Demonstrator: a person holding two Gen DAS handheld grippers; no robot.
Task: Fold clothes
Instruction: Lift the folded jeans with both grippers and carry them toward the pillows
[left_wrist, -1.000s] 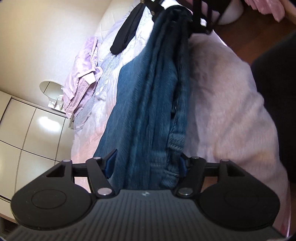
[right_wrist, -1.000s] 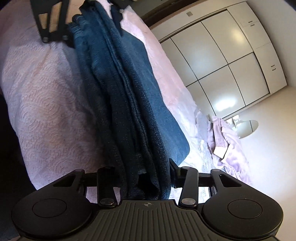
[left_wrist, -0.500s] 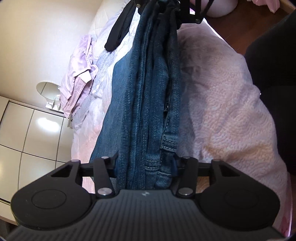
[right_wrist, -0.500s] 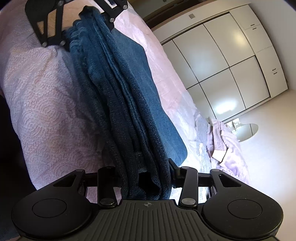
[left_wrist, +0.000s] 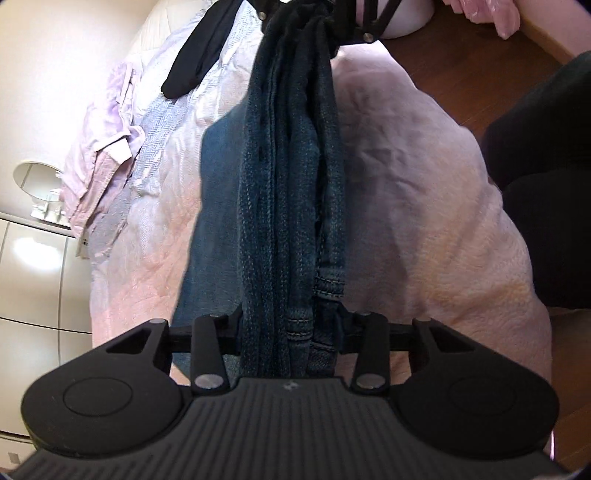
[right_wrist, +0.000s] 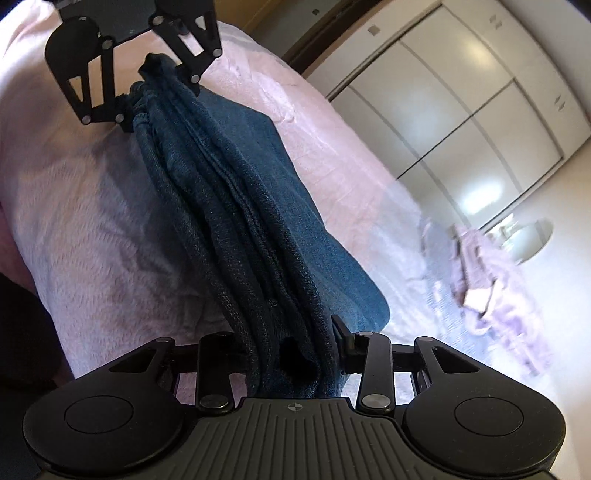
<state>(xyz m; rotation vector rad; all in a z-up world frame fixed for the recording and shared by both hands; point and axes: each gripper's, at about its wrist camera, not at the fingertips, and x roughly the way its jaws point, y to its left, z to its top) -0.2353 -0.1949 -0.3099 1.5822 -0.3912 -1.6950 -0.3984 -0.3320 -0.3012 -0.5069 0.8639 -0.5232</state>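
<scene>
A pair of blue jeans (left_wrist: 288, 184) is gathered into a thick rope of folds and stretched taut between both grippers above the pink bed cover (left_wrist: 424, 184). My left gripper (left_wrist: 291, 321) grips the hem end, its jaws still closing and pressing on the denim. At the far end the right gripper (left_wrist: 321, 22) holds the other end. In the right wrist view the jeans (right_wrist: 240, 206) run from my right gripper (right_wrist: 288, 343), its jaws also closing on the bunched cloth, up to the left gripper (right_wrist: 147, 85). One flat layer of denim hangs down to the bed (right_wrist: 74, 221).
On the bed lie a lilac shirt (left_wrist: 99, 158), a black garment (left_wrist: 199, 48) and a grey-blue cloth (left_wrist: 162, 122). White wardrobe doors (right_wrist: 461, 110) and a round mirror (left_wrist: 35, 177) stand beyond. Wooden floor (left_wrist: 461, 55) and a person's dark clothing (left_wrist: 546, 184) border the bed.
Both grippers have risen, lifting the jeans off the bed and pulling them tighter. The left jaws have narrowed around the hem end; the denim is bunched closer.
</scene>
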